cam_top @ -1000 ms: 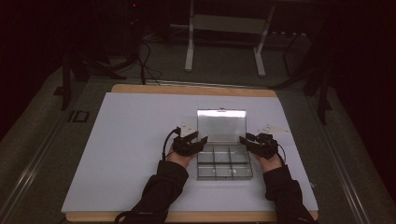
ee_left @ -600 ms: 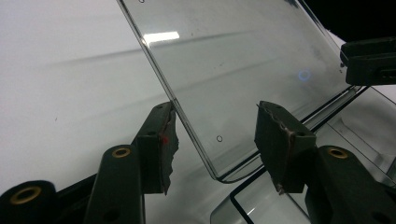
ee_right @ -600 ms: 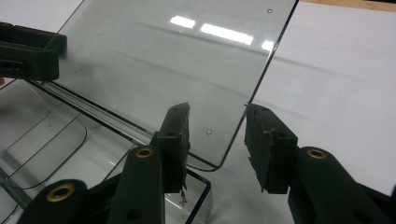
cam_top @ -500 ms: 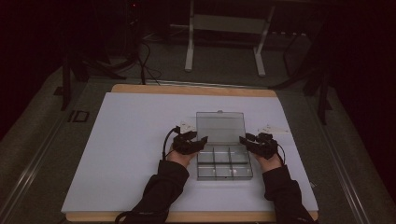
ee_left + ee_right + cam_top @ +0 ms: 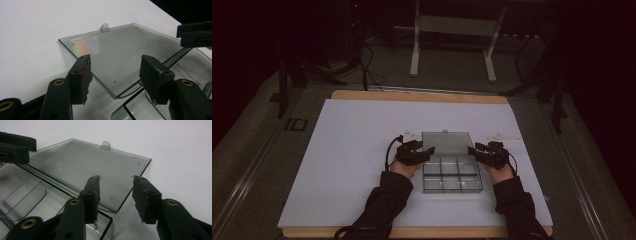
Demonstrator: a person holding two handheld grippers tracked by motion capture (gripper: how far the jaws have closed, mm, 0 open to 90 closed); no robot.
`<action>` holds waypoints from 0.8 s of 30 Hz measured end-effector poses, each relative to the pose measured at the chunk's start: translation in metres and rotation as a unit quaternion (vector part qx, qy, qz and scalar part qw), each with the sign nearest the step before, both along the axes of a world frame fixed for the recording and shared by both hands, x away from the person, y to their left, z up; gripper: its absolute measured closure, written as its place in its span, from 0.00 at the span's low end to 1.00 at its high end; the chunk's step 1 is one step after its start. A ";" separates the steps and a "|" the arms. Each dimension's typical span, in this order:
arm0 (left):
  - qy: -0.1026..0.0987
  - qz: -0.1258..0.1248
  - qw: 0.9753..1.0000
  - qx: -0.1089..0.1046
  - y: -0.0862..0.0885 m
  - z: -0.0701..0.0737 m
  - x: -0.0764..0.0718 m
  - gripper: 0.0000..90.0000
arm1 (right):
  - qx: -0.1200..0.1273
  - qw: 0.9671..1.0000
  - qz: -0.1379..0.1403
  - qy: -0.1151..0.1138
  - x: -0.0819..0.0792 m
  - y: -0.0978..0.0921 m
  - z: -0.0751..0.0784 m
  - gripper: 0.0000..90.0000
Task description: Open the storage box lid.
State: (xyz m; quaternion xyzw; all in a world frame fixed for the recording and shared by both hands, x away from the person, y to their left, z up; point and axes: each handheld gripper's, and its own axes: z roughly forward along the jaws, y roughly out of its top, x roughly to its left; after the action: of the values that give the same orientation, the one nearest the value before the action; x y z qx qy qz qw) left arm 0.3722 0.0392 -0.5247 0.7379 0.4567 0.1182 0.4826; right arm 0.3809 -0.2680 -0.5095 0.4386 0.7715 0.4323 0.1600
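Your left gripper and right gripper sit on either side of the clear plastic compartment box, each at a hinge-end corner, and both are spread wide with nothing between the jaws. The box's flat transparent lid lies thrown open on the white table sheet, reaching away from you beyond both grippers, with its small hanging tab at the far edge. The divided tray is nearer you, between your forearms. From the left gripper the lid's near corner lies straight ahead between the open jaws and just past their tips; from the right gripper its mirror corner sits the same way, slightly toward that gripper's left jaw. The lid's long axis runs crosswise, from one gripper to the other, along the hinge line, so neither hand is nearer: they are evenly matched. If closing the lid is the aim, I judge the move turns on getting a jaw under the lid's side edge, which looks to lie flat against the sheet, leaving little gap to slip beneath. Outward of each gripper there is bare sheet; two small pale paper scraps lie beyond the grippers near the lid's far corners. Inward, the tray wall and the other gripper crowd you.
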 end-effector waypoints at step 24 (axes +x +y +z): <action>-0.030 -0.106 0.993 0.035 -0.012 0.023 -0.014 0.04 | -0.014 0.998 0.056 -0.021 -0.006 0.007 0.019 0.26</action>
State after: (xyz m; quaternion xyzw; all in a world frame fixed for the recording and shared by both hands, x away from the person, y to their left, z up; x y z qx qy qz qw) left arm 0.3583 0.0268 -0.5020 0.7948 0.3572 0.1043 0.4794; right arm 0.3746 -0.2609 -0.4906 0.3836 0.7972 0.4387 0.1577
